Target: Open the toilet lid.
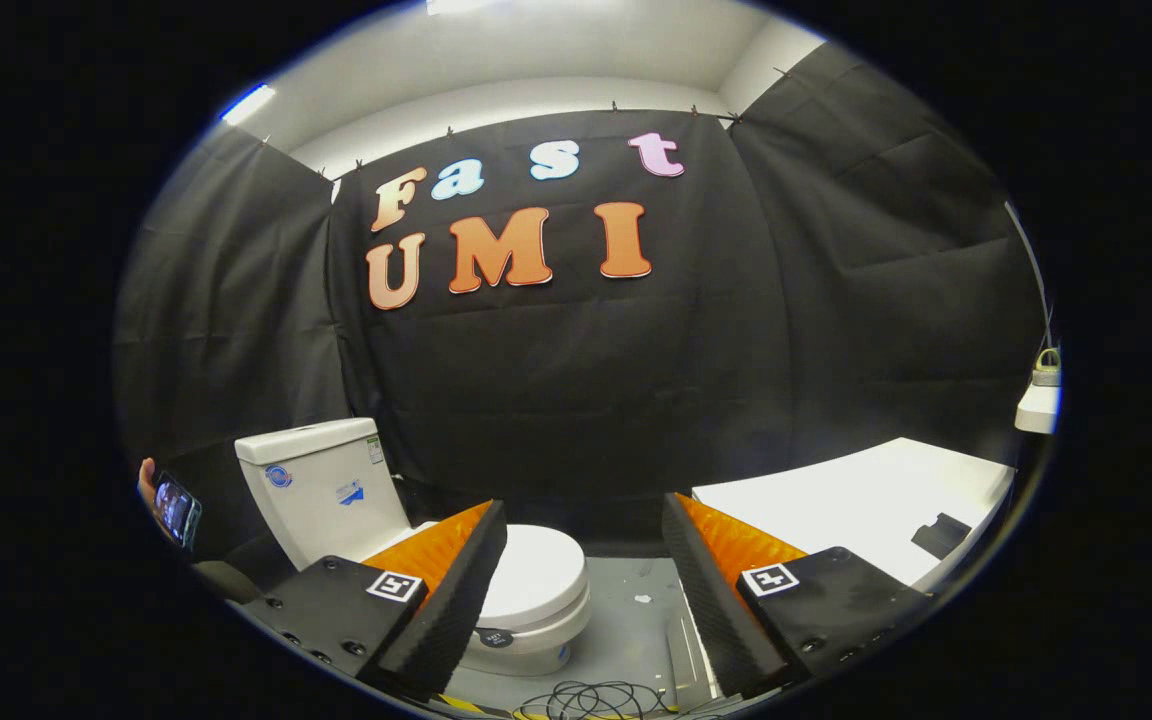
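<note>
A white toilet stands on the floor ahead and to the left, with its tank (321, 490) against the black cloth wall. Its lid (534, 575) lies flat and closed over the bowl (536, 640). My gripper (584, 600) is open, fingers spread wide, held well above and short of the toilet. The left finger (456, 600) overlaps the near left part of the lid in the view; the right finger (711, 600) is off to the lid's right over bare floor. Nothing sits between the fingers.
A white table (856, 510) with a small dark object (939, 535) stands to the right. Black cables (596, 700) lie coiled on the grey floor close below me. A hand holding a phone (176, 508) shows left of the tank.
</note>
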Demonstrator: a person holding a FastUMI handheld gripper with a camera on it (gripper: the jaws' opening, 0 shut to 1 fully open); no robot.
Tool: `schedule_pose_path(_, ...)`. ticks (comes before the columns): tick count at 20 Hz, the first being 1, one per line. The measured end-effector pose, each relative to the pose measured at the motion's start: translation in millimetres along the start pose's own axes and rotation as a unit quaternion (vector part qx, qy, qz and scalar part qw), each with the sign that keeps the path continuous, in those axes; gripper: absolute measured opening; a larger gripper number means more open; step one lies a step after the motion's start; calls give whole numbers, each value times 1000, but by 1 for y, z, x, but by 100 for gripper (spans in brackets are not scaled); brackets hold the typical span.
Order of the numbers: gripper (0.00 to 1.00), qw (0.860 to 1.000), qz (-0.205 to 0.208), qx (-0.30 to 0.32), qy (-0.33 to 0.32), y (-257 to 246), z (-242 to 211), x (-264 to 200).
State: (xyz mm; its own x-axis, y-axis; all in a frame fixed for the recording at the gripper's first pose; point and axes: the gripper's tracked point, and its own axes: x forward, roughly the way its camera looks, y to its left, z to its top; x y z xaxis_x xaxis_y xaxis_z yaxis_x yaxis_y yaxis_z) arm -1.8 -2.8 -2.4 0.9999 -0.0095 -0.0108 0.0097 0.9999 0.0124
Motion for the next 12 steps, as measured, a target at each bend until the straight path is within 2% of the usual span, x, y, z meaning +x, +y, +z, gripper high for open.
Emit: schedule_pose_path(12,100,1000,-1,-8,2,1,0,-2)
